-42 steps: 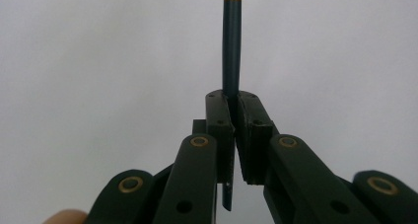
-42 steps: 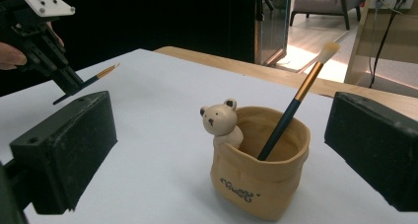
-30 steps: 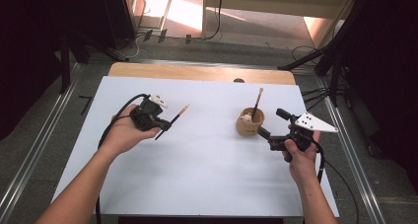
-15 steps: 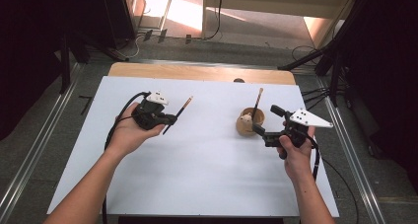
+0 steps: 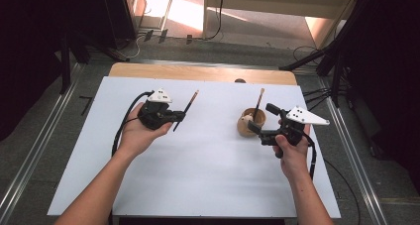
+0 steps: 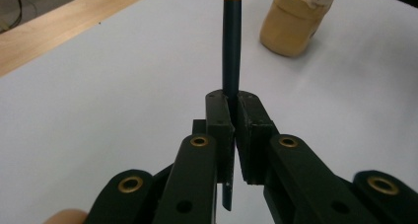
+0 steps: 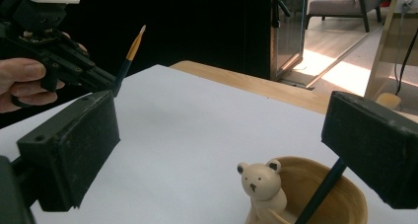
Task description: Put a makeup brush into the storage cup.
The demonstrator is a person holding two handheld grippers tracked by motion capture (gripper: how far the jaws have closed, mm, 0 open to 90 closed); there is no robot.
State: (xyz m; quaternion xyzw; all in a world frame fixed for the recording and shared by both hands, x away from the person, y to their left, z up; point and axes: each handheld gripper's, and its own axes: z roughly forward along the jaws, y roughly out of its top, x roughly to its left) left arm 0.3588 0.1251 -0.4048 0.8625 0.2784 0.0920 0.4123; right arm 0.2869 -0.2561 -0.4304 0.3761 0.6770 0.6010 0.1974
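Observation:
My left gripper (image 5: pixel 179 117) is held above the left half of the white table, shut on a dark blue paintbrush (image 5: pixel 188 105) with a gold ferrule. The left gripper view shows the brush handle (image 6: pixel 231 51) clamped between the jaws (image 6: pixel 234 115), pointing away. A tan wooden cup (image 5: pixel 249 123) with a small bear figure (image 7: pixel 261 184) stands right of centre. A second brush (image 5: pixel 258 101) leans in it. My right gripper (image 5: pixel 263 119) is open just right of the cup. In its own view the pads (image 7: pixel 74 145) stand wide on either side of the cup (image 7: pixel 340 197).
The white table top (image 5: pixel 198 175) ends at a wooden strip (image 5: pixel 198 72) along the far edge. Beyond it are floor, cables and dark stands. The left hand and its gripper (image 7: pixel 54 56) show far off in the right gripper view.
My right gripper has moved left, closer to the cup, still open. My left gripper has shifted slightly right with the brush still held.

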